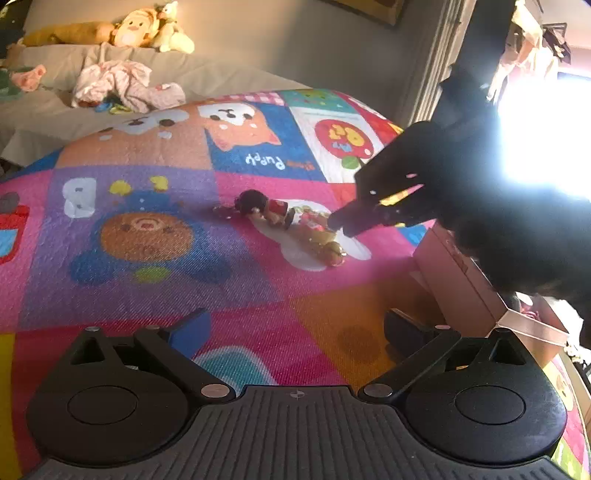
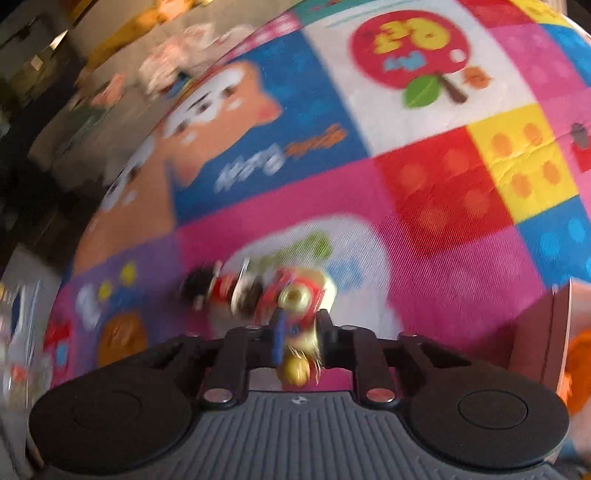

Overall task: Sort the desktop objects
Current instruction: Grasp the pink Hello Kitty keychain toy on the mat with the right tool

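A small toy figure point(image 1: 273, 214) with black hair and a red top lies on its side on the colourful play mat point(image 1: 147, 295), its yellow-brown lower part towards the right. My right gripper point(image 1: 343, 221) comes in from the right as a dark shape, with its tip on that lower part. The right wrist view is blurred but shows the right gripper point(image 2: 301, 325) shut on the toy figure point(image 2: 295, 295), pads pressed on its yellow and red end. My left gripper point(image 1: 295, 325) hovers over the mat in front of the toy, open, with nothing between its fingers.
A pinkish cardboard box point(image 1: 461, 280) stands at the mat's right edge, close to the right gripper. Behind the mat is a grey cushion surface with plush toys point(image 1: 140, 26) and a heap of clothes point(image 1: 122, 83). A bright window point(image 1: 543, 136) glares at the right.
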Demonstrator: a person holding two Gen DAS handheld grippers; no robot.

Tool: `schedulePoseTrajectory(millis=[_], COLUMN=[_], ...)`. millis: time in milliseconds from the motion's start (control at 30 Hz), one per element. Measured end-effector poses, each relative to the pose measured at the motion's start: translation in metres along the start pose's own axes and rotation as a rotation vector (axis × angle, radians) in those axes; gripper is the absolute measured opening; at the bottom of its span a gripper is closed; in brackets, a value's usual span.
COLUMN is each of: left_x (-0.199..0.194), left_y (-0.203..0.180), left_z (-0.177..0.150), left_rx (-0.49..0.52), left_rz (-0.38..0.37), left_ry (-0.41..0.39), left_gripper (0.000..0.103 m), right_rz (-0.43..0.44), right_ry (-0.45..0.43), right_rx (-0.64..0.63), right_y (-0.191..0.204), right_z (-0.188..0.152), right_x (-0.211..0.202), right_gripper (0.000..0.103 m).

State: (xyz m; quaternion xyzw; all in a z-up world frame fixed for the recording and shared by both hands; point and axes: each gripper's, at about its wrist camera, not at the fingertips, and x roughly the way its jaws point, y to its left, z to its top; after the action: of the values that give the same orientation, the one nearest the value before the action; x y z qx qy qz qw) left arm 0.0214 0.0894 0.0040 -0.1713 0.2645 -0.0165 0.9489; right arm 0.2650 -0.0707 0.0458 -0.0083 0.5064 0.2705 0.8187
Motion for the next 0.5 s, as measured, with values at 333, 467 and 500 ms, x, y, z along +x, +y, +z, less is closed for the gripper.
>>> schedulePoseTrajectory(millis=[333,467,500], left_x=[0.001,0.001,0.0], left_y=[0.001,0.004,0.004], left_z=[0.0,0.0,0.0], left_rx=[-0.007,-0.029,-0.034], left_rz=[0.007,0.002,-0.003], left_ry=[0.01,0.016,0.017], left_gripper=[0.102,0.102,0.102], right_rz=[-0.037,-0.083,-0.094], right_ry=[-0.156,-0.148,-0.125], right_rx=[-0.19,-0.295,-0.332], right_y=[0.066,0.091,0.097], right_z=[0.003,0.01,0.01], right_x=[0.006,0.042,0.05], right_gripper=[0.081,0.071,0.061])
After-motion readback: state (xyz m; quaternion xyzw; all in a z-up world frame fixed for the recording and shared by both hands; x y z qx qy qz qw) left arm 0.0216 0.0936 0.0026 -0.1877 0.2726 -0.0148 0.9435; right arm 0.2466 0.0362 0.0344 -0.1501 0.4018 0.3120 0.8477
